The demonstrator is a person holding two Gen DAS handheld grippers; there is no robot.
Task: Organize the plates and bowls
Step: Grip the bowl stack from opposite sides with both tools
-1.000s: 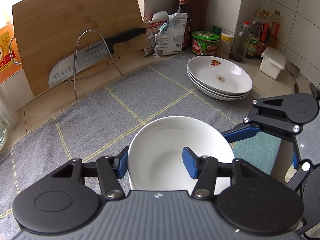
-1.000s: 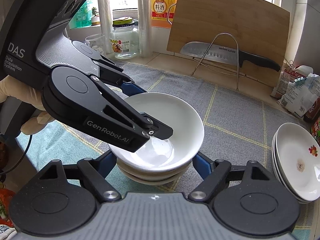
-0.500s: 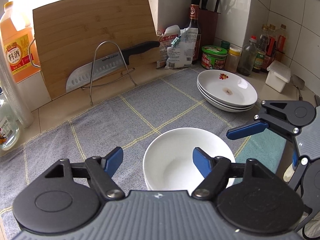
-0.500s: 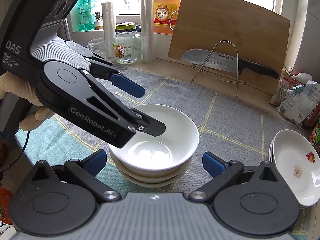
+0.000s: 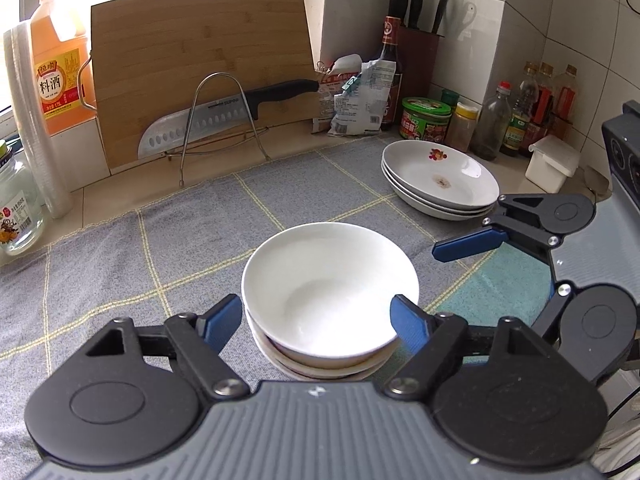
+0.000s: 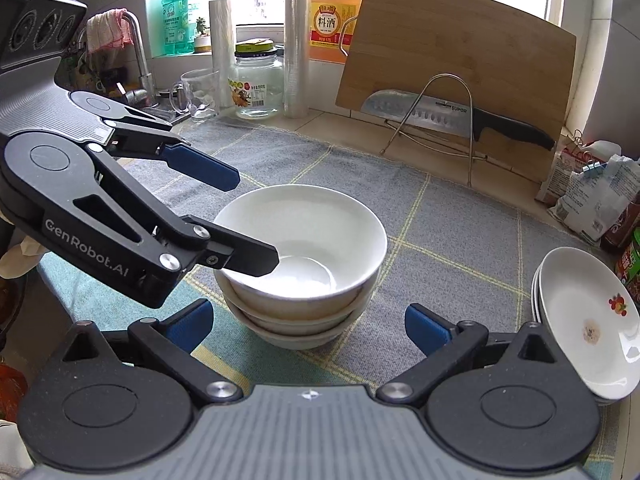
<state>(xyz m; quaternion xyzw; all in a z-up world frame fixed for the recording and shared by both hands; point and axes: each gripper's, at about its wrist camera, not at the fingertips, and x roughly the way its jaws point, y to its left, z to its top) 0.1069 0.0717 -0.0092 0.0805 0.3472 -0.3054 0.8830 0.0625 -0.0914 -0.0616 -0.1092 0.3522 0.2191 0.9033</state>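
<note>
A stack of white bowls [image 5: 330, 300] stands on the grey checked cloth [image 5: 200, 240]; it also shows in the right wrist view [image 6: 304, 264]. A stack of white plates [image 5: 440, 180] with a small fruit print lies at the right, also seen in the right wrist view [image 6: 584, 320]. My left gripper [image 5: 318, 320] is open, its blue fingertips on either side of the bowl stack and apart from it. My right gripper [image 6: 308, 326] is open just in front of the bowls. The left gripper [image 6: 240, 216] hangs over the bowls' left rim there.
A bamboo cutting board [image 5: 200, 72] and a knife [image 5: 224, 120] on a wire rack stand at the back. Bottles, jars and snack bags [image 5: 424, 120] line the back right wall. A glass jar [image 6: 256, 84] and sink tap [image 6: 136, 52] are at the left.
The left gripper let go of the top bowl, opened and pulled back and up. The right gripper also drew back from the stack. The bowls stay stacked.
</note>
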